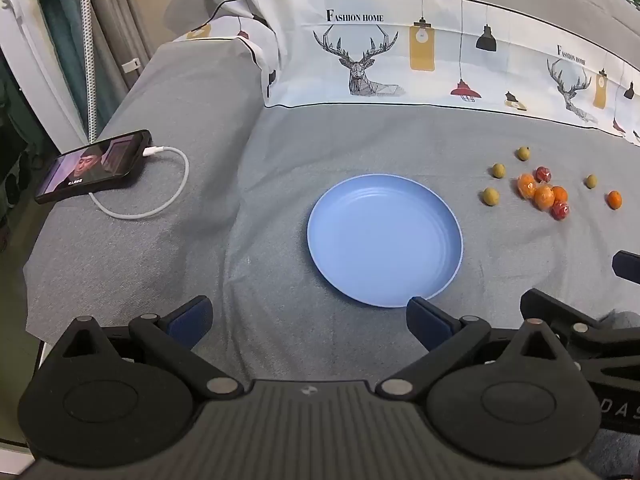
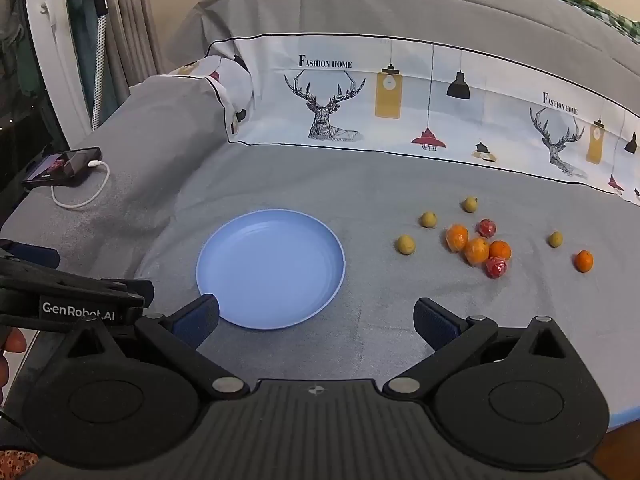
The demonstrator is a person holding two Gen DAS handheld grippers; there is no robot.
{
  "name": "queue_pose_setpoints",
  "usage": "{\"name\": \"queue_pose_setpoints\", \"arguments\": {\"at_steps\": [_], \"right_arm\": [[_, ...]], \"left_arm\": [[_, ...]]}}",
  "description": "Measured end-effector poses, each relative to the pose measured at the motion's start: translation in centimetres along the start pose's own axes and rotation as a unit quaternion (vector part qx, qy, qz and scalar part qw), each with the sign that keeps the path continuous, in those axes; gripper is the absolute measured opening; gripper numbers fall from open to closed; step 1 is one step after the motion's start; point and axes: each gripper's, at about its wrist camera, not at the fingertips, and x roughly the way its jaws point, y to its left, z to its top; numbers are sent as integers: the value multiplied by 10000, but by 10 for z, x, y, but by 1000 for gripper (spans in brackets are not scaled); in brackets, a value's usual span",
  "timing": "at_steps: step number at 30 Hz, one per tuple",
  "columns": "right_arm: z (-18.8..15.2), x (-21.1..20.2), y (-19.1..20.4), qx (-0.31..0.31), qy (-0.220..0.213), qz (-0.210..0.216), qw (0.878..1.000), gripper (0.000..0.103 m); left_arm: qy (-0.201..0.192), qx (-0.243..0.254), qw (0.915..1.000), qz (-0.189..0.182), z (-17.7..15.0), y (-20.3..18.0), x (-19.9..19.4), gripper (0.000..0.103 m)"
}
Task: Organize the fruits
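An empty light-blue plate point(image 1: 384, 240) point(image 2: 271, 268) lies on the grey cloth. To its right are scattered small fruits: several orange ones point(image 1: 544, 196) point(image 2: 477, 250), two red ones point(image 1: 543, 174) point(image 2: 487, 227) and several yellow-green ones point(image 1: 489, 196) point(image 2: 405, 244). My left gripper point(image 1: 308, 316) hovers open just in front of the plate's near rim, nothing between its fingers. My right gripper point(image 2: 316, 316) is open too, in front of the plate's right side, with the fruits beyond it to the right. Nothing is held.
A phone point(image 1: 94, 166) point(image 2: 62, 166) with a lit screen and a white charging cable point(image 1: 160, 188) lies at the left on the raised grey fold. A printed fabric band with deer and lamps point(image 1: 360, 64) rises behind the plate. A person's fingers point(image 2: 10, 344) show at the left edge.
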Motion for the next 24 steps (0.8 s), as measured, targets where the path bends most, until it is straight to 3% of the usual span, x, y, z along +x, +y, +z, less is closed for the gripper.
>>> {"name": "queue_pose_setpoints", "arguments": {"at_steps": [24], "right_arm": [[2, 4, -3, 88, 73, 86, 9999, 103]], "left_arm": [[45, 83, 10000, 33, 0, -2, 2, 103]]}}
